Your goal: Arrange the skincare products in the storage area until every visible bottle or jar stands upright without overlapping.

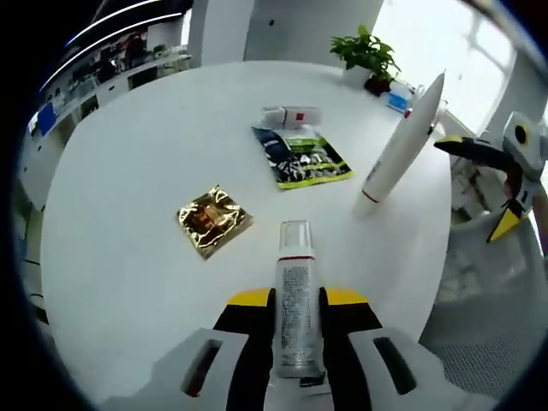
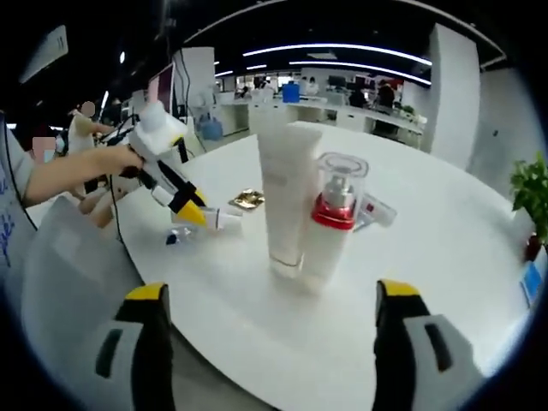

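In the left gripper view the left gripper (image 1: 298, 330) has its yellow-tipped fingers (image 1: 249, 300) closed on the body of a clear-capped bottle (image 1: 295, 295), which points forward over the round white counter (image 1: 128, 171); ahead on the counter lie a gold foil packet (image 1: 214, 220), a dark green sachet (image 1: 301, 157) and, beyond it, a small white bottle on its side (image 1: 291, 115); a tall white tube (image 1: 401, 145) stands cap-down near the right edge, with a potted plant (image 1: 368, 53) behind it; the right gripper (image 1: 501, 175) comes in from the right, just past the counter's edge. In the right gripper view the right gripper (image 2: 270, 330) has its fingers (image 2: 154, 295) spread wide with nothing between them; before it the white tube (image 2: 287, 193) stands upright, touching or just beside a red-collared pump bottle (image 2: 334, 218) with a clear cap; farther left the left gripper (image 2: 175, 193), in a person's hand (image 2: 116, 158), holds the small bottle (image 2: 214, 220) low over the counter (image 2: 445, 257), near the gold packet (image 2: 248, 199).
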